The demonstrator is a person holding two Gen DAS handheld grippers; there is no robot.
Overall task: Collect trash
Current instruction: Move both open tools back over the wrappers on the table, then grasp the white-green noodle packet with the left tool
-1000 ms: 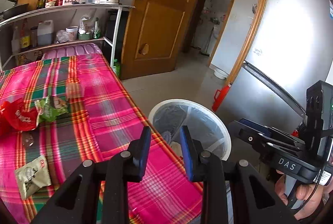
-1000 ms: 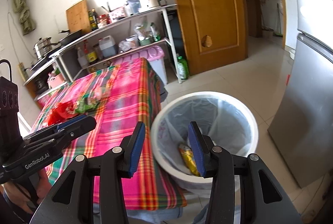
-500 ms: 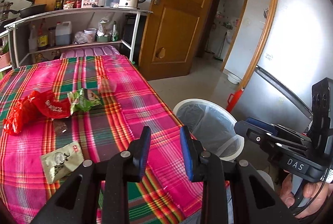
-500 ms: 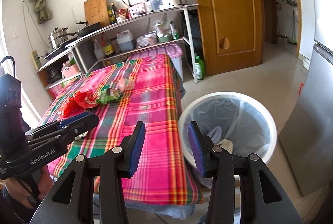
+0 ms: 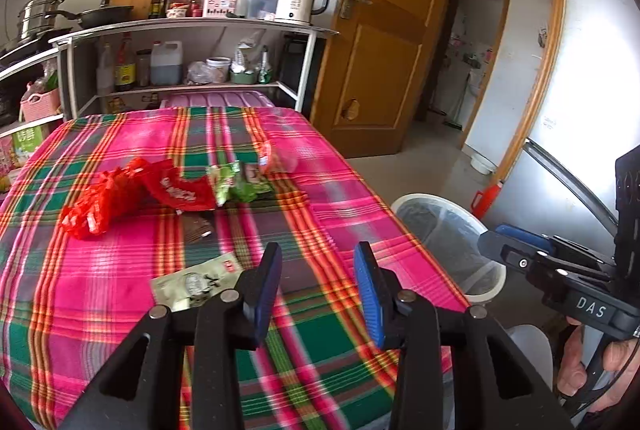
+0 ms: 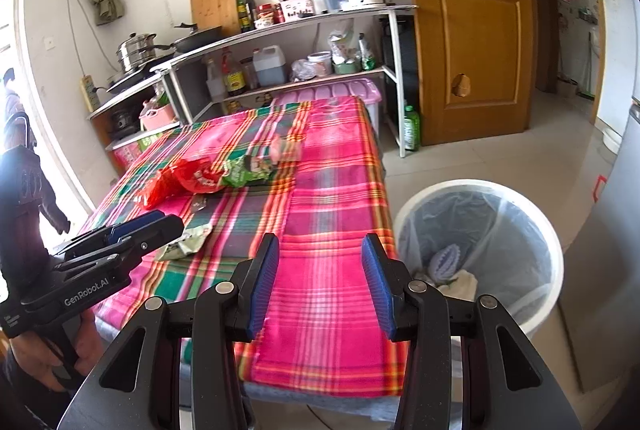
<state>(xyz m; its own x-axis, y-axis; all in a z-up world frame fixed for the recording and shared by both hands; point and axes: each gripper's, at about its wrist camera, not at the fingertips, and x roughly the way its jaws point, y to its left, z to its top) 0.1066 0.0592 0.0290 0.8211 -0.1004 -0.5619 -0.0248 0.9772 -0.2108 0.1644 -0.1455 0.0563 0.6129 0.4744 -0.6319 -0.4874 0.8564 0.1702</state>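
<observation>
Trash lies on the pink plaid table (image 5: 360, 198): a pale green sachet (image 5: 196, 284) nearest me, a small dark wrapper (image 5: 198, 228), a crumpled red bag (image 5: 100, 206), a red packet (image 5: 180, 192), a green packet (image 5: 234, 184) and a clear wrapper (image 5: 276, 158). My left gripper (image 5: 318, 262) hovers over the near table edge just right of the sachet, its jaws opening with nothing between them. My right gripper (image 6: 320, 250) stands open and empty over the table's near right part, beside the white lined bin (image 6: 476, 184), which holds some rubbish.
The bin (image 5: 424, 196) stands on the floor off the table's right edge. A metal shelf (image 5: 192, 26) with a kettle, bottles and pots lines the back wall. A wooden door (image 5: 384, 42) and a grey fridge (image 6: 616, 230) stand to the right.
Both views have swung left, away from the bin and onto the table. The trash now sits nearer the centre. The left jaws stand wider apart than before.
</observation>
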